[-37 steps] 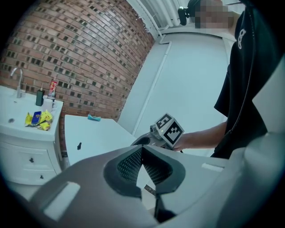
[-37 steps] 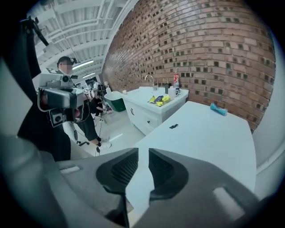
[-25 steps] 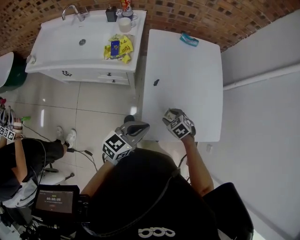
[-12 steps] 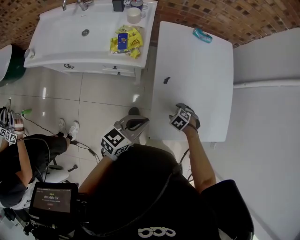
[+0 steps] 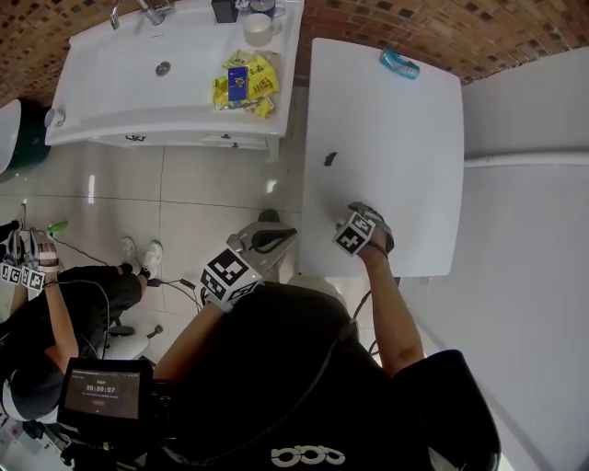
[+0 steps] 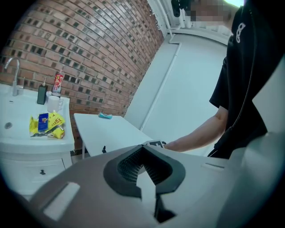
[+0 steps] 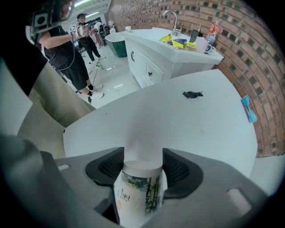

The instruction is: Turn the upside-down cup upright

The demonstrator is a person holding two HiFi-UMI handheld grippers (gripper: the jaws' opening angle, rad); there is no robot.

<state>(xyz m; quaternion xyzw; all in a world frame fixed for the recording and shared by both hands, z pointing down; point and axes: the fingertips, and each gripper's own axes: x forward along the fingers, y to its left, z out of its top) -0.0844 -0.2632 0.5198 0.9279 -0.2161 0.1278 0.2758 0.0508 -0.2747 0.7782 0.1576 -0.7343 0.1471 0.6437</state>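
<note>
Black-clad person, far left: a seated figure (image 5: 37, 322) holds marker cubes of their own above the tiled floor.
White sink unit (image 5: 120, 92): it stands against the brick wall, just left of the tabletop.
Yellow packets (image 5: 244, 85): they lie in a small heap on the unit's right end, with a pale mug (image 5: 258, 28) behind them.
Left gripper (image 5: 276, 237): it is held over the floor, off the tabletop's near-left corner. Its fingers (image 6: 129, 164) meet at the tips, with nothing between them.
Tabletop (image 5: 396, 138): white, rectangular and mostly bare.
Dark scrap (image 5: 330, 158): it lies alone towards the tabletop's left edge, well apart from the cup.
Right gripper (image 7: 143, 155): it points straight down near the tabletop's near edge. Its fingers (image 7: 178, 171) are spread wide and have just eased in a little after widening.
Cup (image 7: 138, 191): a pale paper cup with green print stands on the tabletop between the right fingers, with a pad against each side. Which end is up cannot be told.
Teal item (image 5: 398, 64): small and flat, it lies at the far edge beside the brick wall.
</note>
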